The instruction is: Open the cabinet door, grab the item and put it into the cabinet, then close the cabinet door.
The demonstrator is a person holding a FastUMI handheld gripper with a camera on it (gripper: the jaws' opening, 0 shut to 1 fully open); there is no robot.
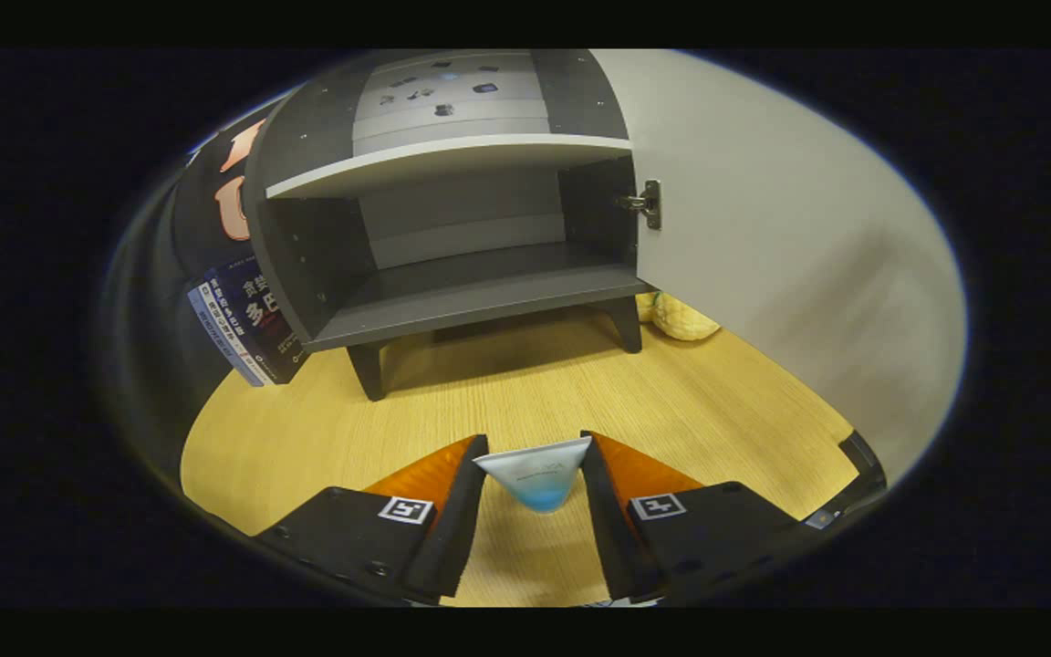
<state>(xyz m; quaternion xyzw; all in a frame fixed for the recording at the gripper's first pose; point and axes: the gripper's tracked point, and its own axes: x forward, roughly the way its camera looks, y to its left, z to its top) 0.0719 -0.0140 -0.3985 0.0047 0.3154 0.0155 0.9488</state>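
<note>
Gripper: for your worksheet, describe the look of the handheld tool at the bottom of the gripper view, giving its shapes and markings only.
The gripper has two wedge-shaped fingers that taper toward the tips. Each rises from a blocky black body, and each body carries a small square black-and-white coded tag on its top face. No cables or sleeves are visible.

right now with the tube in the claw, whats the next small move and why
Probably carry the tube forward and up toward the cabinet's lower shelf. The claw is shut on it, both fingers pressing its sides, the door stands swung open to the right, and the shelf looks bare.
</note>
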